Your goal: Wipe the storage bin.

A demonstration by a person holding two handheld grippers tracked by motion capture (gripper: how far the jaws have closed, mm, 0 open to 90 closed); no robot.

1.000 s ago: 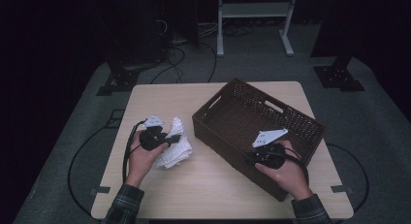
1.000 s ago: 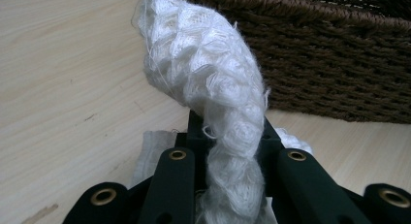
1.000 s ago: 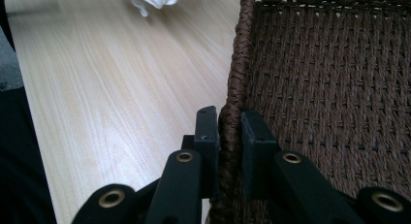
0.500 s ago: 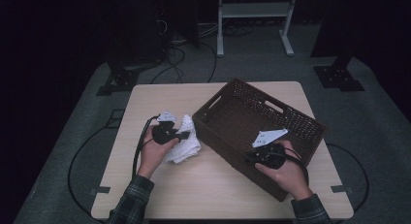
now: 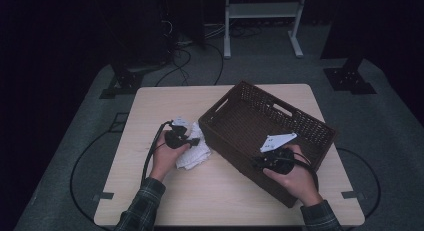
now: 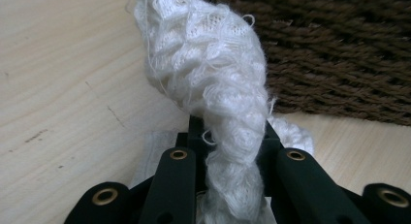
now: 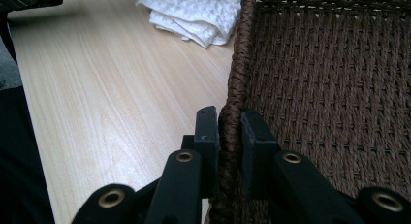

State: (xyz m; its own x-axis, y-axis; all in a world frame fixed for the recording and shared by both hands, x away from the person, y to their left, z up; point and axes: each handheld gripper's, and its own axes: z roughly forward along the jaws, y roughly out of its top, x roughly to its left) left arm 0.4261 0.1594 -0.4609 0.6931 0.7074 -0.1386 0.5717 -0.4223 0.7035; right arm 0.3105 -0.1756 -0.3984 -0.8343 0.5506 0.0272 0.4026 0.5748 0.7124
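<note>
While the person's forearms come in from the near edge of the table (image 5: 150, 191), the right gripper (image 5: 272, 161) sits nearest, clenched on the near rim of the brown woven basket (image 5: 305, 123). From the right gripper view its two black jaws pinch the braided rim (image 7: 232, 103) from either side, one jaw outside over the wood, the other inside against the weave. That hand has kept its place on the rim since the earlier frames.

A little farther in and to the left, the left gripper (image 5: 192, 141) is grasping the white cloth (image 5: 195, 153). In the left gripper view a bunched fold of the cloth (image 6: 223, 98) stands up between the jaws, and the basket's wall (image 6: 339, 54) runs close behind it. The rest of the cloth lies crumpled on the table just under that hand, close beside the basket's left corner; whether it touches the weave I cannot tell.

Compared with a second ago, the left hand and cloth have shifted rightward toward the basket: then the cloth lay clearly apart from the corner, now it is just beside it. Basket and table are unchanged.

Beyond the table, cables (image 5: 185, 53) trail over the grey floor, and a white frame (image 5: 260, 21) stands at the back.
</note>
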